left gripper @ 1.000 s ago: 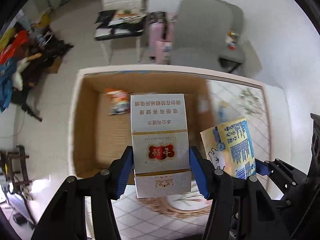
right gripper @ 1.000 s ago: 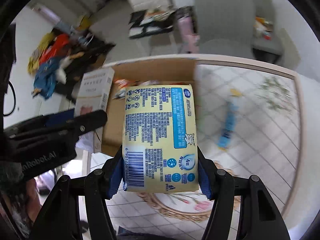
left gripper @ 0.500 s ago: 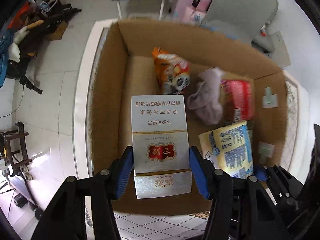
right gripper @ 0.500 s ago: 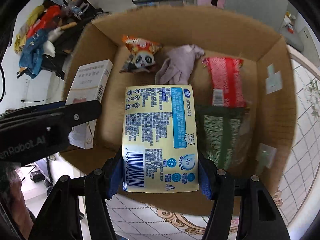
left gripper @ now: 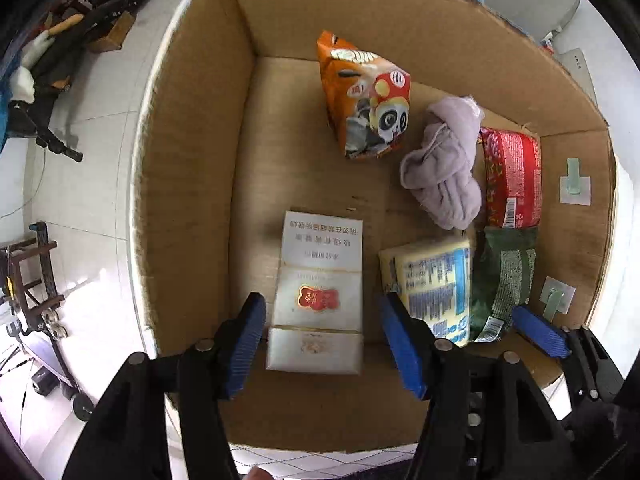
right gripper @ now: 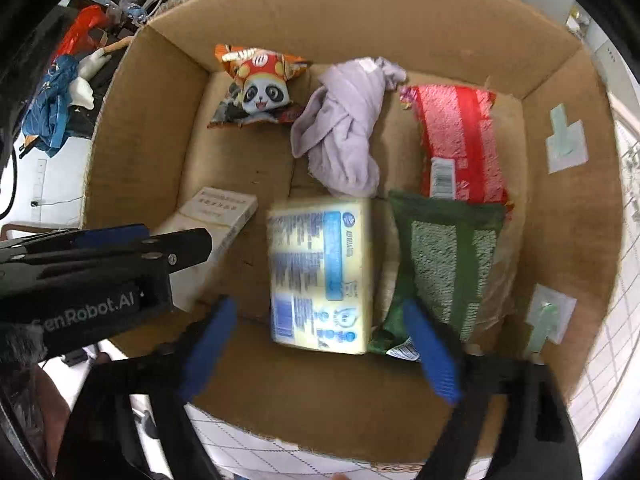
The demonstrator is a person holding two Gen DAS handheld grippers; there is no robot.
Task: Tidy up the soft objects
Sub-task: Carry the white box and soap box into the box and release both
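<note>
1. The white carton [left gripper: 318,292] – pale, with a red emblem and rows of printed characters – lies flat on the floor of the cardboard box [left gripper: 192,184], near its left wall.
2. The yellow pack [right gripper: 320,272], blue-printed with a barcode, lies flat just right of the carton, its right edge against a green packet [right gripper: 448,264].
3. Both lie with their long axes running from the near wall toward the far wall.
4. The left gripper [left gripper: 322,344] has just been opening; its blue fingers [left gripper: 246,344] stand clear on either side of the carton, not pressing it.
5. The right gripper [right gripper: 320,354] has also just been opening – its fingers [right gripper: 208,348] are spread wide of the yellow pack's near end.
6. Farther back sit a panda snack bag [left gripper: 366,100], a lilac cloth [left gripper: 444,168] and a red packet [left gripper: 510,176].
7. Bare cardboard floor shows along the left wall and behind the carton; the right half is crowded.
</note>
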